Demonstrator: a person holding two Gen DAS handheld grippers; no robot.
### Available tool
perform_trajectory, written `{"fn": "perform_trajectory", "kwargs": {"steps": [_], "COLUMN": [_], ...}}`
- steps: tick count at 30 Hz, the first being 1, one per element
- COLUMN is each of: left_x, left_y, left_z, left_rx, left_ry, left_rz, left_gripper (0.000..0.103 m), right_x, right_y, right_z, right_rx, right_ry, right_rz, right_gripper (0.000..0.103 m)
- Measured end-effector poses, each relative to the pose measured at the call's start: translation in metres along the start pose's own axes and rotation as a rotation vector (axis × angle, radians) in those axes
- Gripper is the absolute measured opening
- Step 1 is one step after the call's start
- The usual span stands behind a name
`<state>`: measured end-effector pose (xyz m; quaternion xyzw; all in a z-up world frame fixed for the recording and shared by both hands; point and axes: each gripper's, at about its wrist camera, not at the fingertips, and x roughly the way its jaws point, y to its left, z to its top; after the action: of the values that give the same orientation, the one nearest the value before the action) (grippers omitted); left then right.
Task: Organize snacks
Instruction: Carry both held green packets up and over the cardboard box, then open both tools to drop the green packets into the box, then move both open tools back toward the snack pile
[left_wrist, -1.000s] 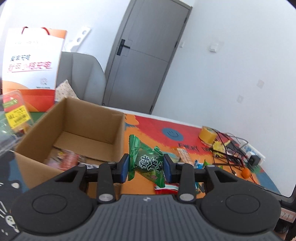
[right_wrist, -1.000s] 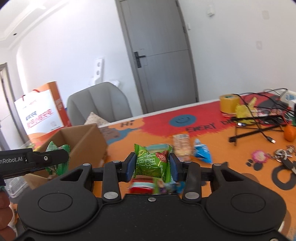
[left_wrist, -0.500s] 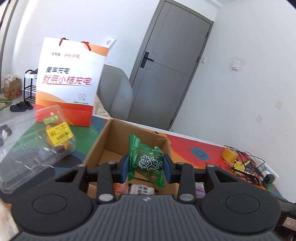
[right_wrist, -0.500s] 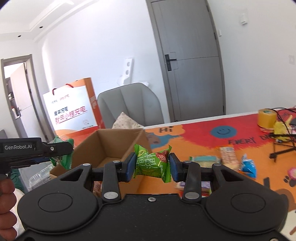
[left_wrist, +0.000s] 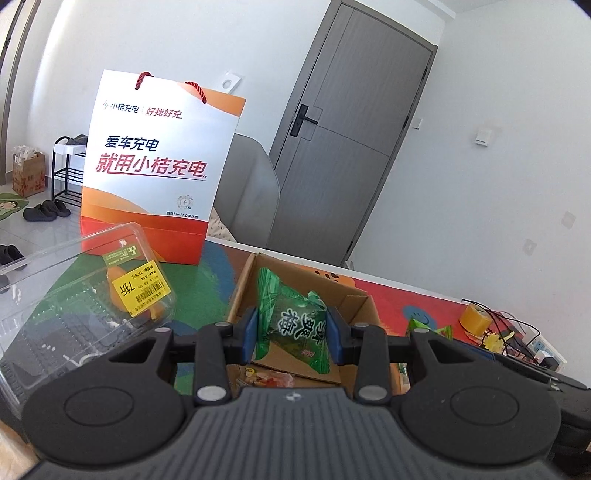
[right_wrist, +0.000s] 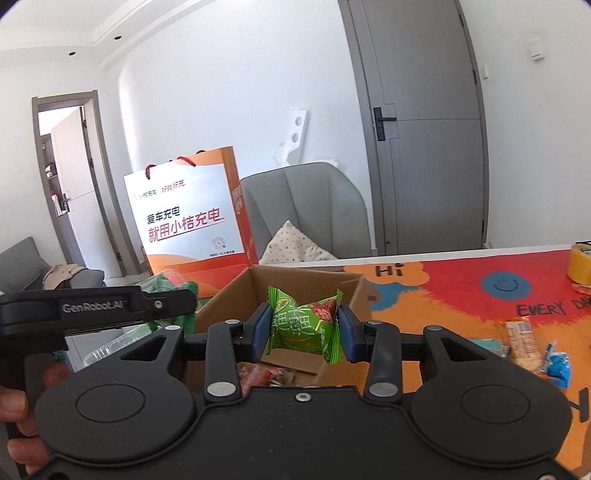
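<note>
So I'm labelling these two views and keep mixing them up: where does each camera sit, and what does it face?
Left wrist: behind the left claw, which grips a dark green packet, facing the cardboard box and paper bag.
Right wrist: behind the right claw, which grips a light green packet; a hand shows.
Shared: box, bag, grey door.

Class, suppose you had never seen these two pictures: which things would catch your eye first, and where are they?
First, the two green snack packets: the left gripper pinches a dark green one and the right gripper a bright green one, both in front of the open cardboard box. Behind the box stands a big orange-and-white paper bag on the colourful table.
</note>
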<state>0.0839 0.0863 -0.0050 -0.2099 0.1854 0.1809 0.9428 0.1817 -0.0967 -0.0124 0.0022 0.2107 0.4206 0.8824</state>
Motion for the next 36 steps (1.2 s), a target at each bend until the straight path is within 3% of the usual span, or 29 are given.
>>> {"fn": "perform_trajectory", "kwargs": {"steps": [10,14,24,27,28,31,36], "left_x": [0.027,0.035,0.02,0.01,0.008,0.002,-0.005], "left_y": [0.013,0.021,0.036,0.034,0.032,0.028,0.014], "left_z": [0.008,0.004,-0.008,-0.009,-0.009,-0.01,-0.014], "left_rx": [-0.013,-0.049,-0.147,-0.15,-0.152,-0.147,-0.106], "left_ry": [0.013,0.029,0.025,0.009,0.007,0.013,0.022], "left_rz": [-0.025,-0.012,-0.014,-0.008,-0.007,-0.002,0.002], "left_gripper": [0.038,0.043,0.058,0.072,0.077,0.083,0.091], "right_x": [0.034,0.048,0.042,0.032,0.029,0.019,0.001], "right_y": [0.007,0.005,0.001,0.001,0.0,-0.003,-0.021], "right_z": [0.002,-0.001,-0.006,-0.006,-0.007,-0.009,-0.011], "right_rx": [0.022,0.048,0.094,0.11,0.115,0.115,0.167], "right_ry": [0.039,0.069,0.08,0.068,0.064,0.044,0.038], "right_rz": [-0.023,-0.042,-0.053,-0.068,-0.081,-0.139,-0.177], "right_gripper": [0.04,0.052,0.055,0.068,0.077,0.093,0.096]}}
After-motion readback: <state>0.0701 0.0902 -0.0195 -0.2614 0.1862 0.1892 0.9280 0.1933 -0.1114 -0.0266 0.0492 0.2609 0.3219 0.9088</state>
